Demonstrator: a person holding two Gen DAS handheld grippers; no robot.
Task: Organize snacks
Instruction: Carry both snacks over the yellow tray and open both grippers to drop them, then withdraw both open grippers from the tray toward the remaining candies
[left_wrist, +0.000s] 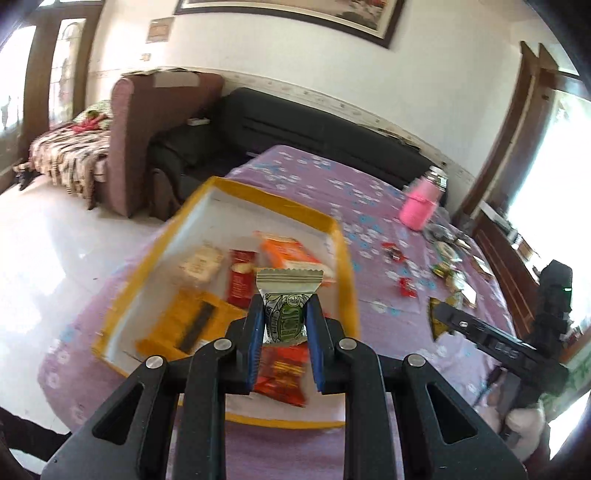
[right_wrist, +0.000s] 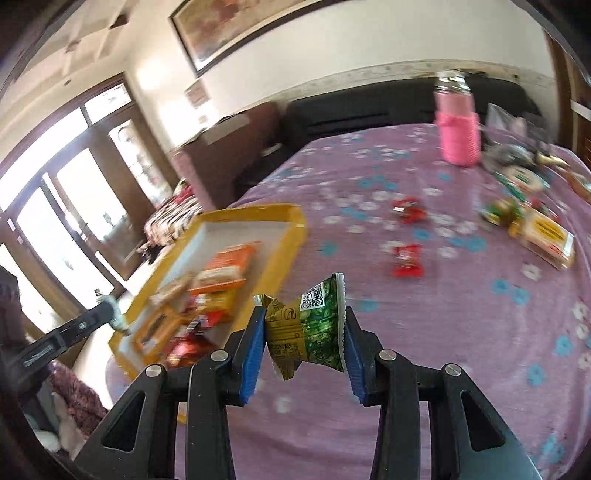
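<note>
My left gripper (left_wrist: 284, 317) is shut on a small white and green snack packet (left_wrist: 286, 302), held above the yellow-rimmed box (left_wrist: 347, 266). The box holds an orange packet (left_wrist: 291, 254), red packets and a yellow one. My right gripper (right_wrist: 304, 325) is shut on a green and gold snack packet (right_wrist: 306, 325), held over the purple cloth to the right of the yellow box (right_wrist: 291, 236). The right gripper (left_wrist: 439, 317) shows in the left wrist view at the right, with its green packet. The left gripper (right_wrist: 110, 314) shows at the left edge of the right wrist view.
Loose red candies (right_wrist: 406, 258) and more snack packs (right_wrist: 546, 236) lie on the purple flowered tablecloth (right_wrist: 461, 332). A pink bottle (right_wrist: 458, 129) stands at the far side. A black sofa (left_wrist: 314, 133) and a brown armchair (left_wrist: 129, 140) are beyond the table.
</note>
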